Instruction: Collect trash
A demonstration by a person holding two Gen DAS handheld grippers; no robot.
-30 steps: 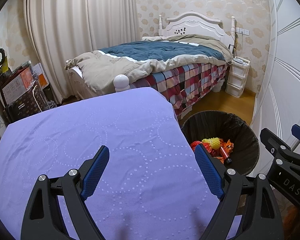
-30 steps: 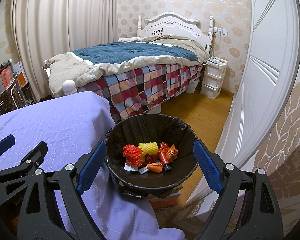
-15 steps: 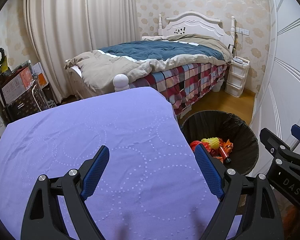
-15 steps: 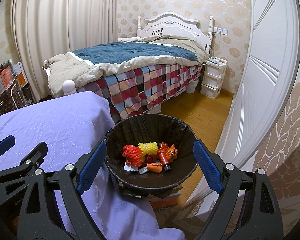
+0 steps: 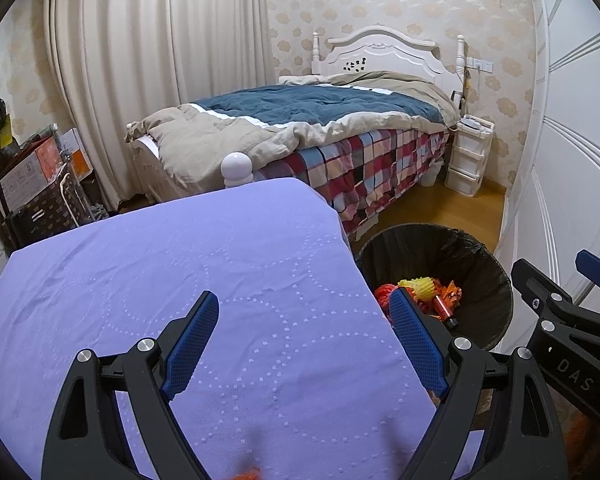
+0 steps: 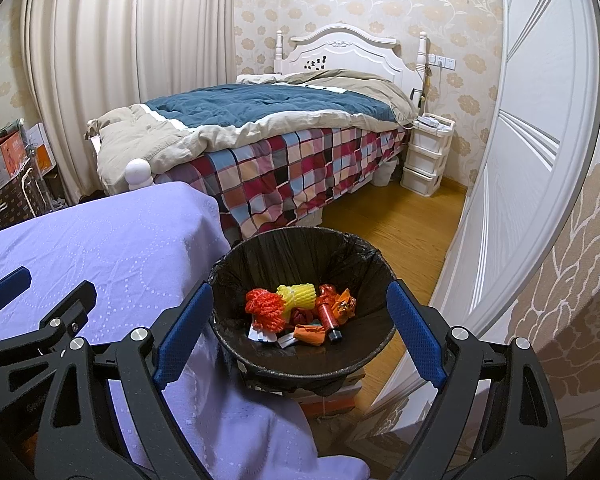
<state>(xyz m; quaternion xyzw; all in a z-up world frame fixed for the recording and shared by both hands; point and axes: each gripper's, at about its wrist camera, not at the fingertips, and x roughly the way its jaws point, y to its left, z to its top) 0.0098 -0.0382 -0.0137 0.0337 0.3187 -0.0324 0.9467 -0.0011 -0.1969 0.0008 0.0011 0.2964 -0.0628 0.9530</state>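
Left wrist view. The left gripper [image 5: 304,316] hangs above the lavender tablecloth [image 5: 160,280], jaws spread wide and empty, touching nothing. No loose litter shows on the cloth, save a blurred orange speck at the 6 o'clock edge that cannot be identified. At 3 o'clock, just beside the table's corner, stands the black-lined trash bin [image 5: 484,264], the collected trash [image 5: 424,292] lying in its bottom. Part of the right gripper [image 5: 564,320] enters at 4 o'clock. Beyond, at 12 o'clock, stands a bed [image 5: 320,120].

Right wrist view. The right gripper [image 6: 300,316] is poised over the bin's mouth [image 6: 256,256], jaws likewise parted wide with nothing between the pads. Inside lie a red-orange foam net [image 6: 264,312], a yellow foam net [image 6: 296,294], orange wrappers [image 6: 342,304] and a small red tube [image 6: 328,318]. The left gripper's finger [image 6: 8,288] shows at 9 o'clock over the cloth.

Hazards, as judged. The task appears nearly or wholly complete; the risk lies in overlooking a piece outside both views, such as the orange speck. The bin seems to rest on a box [image 6: 328,396], so a lowered gripper could knock the rim and tip it. The two grippers are near each other and could collide if swung inward.
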